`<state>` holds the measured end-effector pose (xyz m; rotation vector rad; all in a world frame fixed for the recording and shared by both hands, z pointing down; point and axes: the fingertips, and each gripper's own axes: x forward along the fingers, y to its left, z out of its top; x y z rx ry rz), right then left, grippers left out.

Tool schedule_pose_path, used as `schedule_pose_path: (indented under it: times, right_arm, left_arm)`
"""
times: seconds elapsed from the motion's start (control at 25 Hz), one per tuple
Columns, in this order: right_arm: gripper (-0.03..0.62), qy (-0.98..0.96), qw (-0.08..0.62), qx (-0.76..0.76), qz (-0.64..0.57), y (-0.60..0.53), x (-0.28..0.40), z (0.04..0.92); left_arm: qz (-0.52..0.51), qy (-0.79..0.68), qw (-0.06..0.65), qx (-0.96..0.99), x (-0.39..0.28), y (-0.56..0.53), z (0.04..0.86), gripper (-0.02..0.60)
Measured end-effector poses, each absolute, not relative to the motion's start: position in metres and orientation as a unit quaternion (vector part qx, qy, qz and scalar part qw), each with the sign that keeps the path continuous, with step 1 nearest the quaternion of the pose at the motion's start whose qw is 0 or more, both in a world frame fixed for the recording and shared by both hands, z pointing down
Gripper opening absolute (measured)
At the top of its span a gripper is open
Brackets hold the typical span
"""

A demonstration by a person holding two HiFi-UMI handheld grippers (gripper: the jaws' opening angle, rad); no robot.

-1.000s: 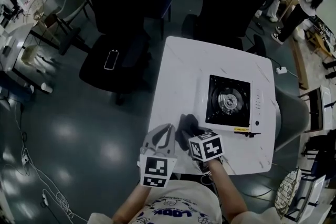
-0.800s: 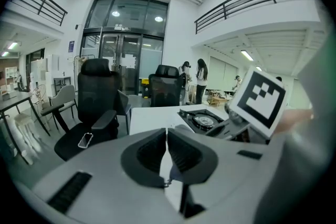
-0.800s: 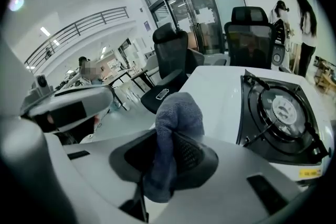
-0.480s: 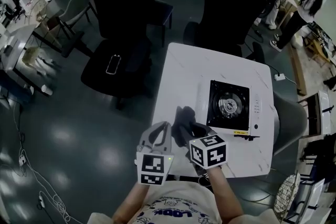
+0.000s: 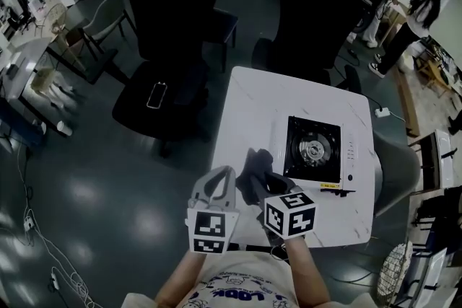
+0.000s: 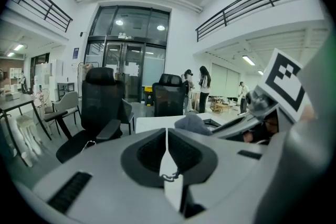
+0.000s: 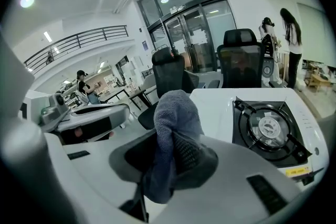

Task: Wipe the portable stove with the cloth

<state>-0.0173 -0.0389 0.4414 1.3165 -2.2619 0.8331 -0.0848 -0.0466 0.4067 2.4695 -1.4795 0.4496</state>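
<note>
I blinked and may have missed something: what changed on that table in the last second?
Very little. The right hand-held gripper, shut on the cloth, seems to have drawn back slightly toward the person, carrying the cloth with it. Nothing was visibly grabbed or released. The left hand-held gripper stayed shut and empty; the portable stove did not move.

In the right gripper view, the cloth (image 7: 176, 115) covers the spot where the two jaws of the right tool (image 7: 170, 141) meet. The tool's grey body cuts off the near corner of the stove (image 7: 270, 131). The words on the yellow sticker (image 7: 295, 170) are too small to read. In the head view, the cube (image 5: 289, 212) hides much of that tool.
</note>
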Motion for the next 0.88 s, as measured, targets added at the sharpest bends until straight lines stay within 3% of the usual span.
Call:
schedule_pose_path:
  times: [0.88]
  right_arm:
    - [0.091,-0.803,0.184,0.491,0.285,-0.026,-0.013,0.431]
  left_arm:
    - [0.142,-0.496,0.098,0.851,-0.076,-0.041,0.393,0.021]
